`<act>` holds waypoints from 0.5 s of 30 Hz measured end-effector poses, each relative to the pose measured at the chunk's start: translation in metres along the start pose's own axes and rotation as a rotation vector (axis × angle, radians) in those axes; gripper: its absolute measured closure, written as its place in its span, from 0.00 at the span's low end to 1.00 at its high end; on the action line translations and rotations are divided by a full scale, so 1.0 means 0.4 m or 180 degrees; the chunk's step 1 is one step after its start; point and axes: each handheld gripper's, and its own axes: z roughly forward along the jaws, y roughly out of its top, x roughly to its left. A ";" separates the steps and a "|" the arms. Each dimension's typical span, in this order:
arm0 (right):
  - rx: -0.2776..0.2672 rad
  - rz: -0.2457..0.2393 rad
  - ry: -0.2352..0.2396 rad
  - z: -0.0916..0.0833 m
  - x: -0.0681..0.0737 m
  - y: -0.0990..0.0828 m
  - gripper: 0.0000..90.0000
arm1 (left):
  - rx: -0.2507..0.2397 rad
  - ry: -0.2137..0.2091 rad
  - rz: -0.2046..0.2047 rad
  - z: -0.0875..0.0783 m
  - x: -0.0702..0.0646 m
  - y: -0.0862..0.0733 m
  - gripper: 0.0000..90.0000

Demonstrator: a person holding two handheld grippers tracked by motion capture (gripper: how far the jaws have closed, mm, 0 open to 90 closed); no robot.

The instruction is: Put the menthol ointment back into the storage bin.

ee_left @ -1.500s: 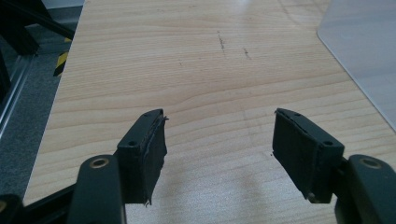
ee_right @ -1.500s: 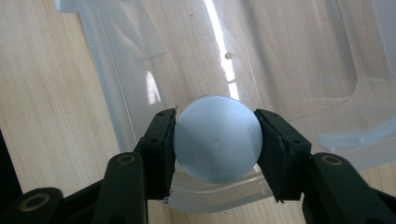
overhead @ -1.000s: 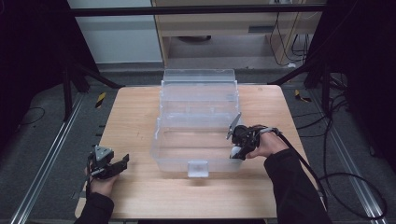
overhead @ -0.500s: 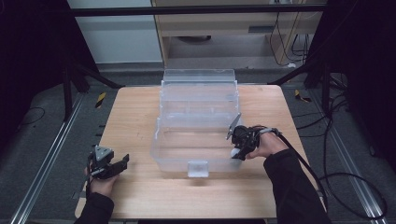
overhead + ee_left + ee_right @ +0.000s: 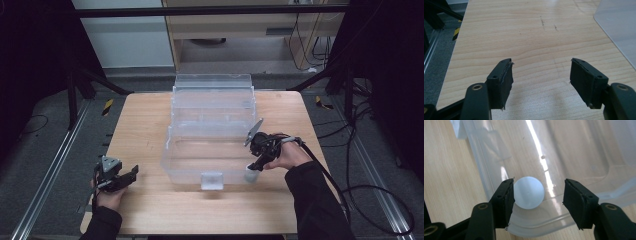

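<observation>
**Ball release into clear bin**

High view: right gripper (image 5: 254, 167) hung at the clear bin's (image 5: 212, 107) near right corner; left gripper (image 5: 120, 178) rested open, empty.

Right gripper view: jaws had just been opening; white ball (image 5: 529, 192) lay loose inside the bin, touching one pad. Advice: lift straight up.

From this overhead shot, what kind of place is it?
Likely a lab recording rig, not a home: wooden table ringed by dark frame struts, loose cables across grey carpet, and a clear plastic bin.
</observation>
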 end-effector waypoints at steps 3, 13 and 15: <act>-0.0200 0.0079 -0.0077 -0.019 -0.002 -0.007 0.41 | 0.0000 -0.0004 -0.0001 0.000 0.000 0.000 0.38; -0.0963 0.0514 -0.0474 -0.088 0.003 -0.072 0.26 | 0.0003 -0.0008 -0.0004 0.000 -0.001 -0.001 0.38; -0.1116 0.0633 -0.0547 -0.097 0.005 -0.092 0.25 | 0.0007 -0.0012 0.0000 0.000 -0.002 -0.001 0.38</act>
